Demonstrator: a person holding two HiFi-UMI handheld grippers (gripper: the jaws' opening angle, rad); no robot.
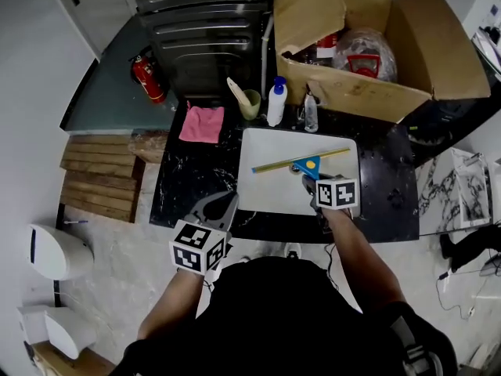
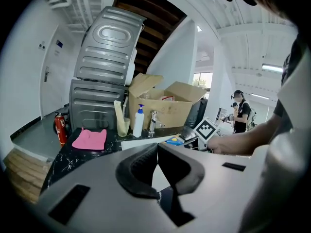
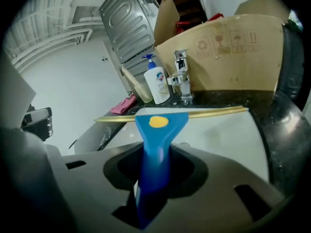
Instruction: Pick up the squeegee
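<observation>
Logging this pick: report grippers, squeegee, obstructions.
Right gripper shut on squeegee by its blue handle, over white sink. Left gripper shut, empty. Pump bottle and faucet behind sink, apart from squeegee.

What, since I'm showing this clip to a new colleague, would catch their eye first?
The blue squeegee with its yellow blade stands out, held by its handle in the right gripper over the white sink. Behind the sink stands a big open cardboard box; a pink cloth lies on the dark counter at the sink's back left, and a red fire extinguisher stands farther left.
</observation>
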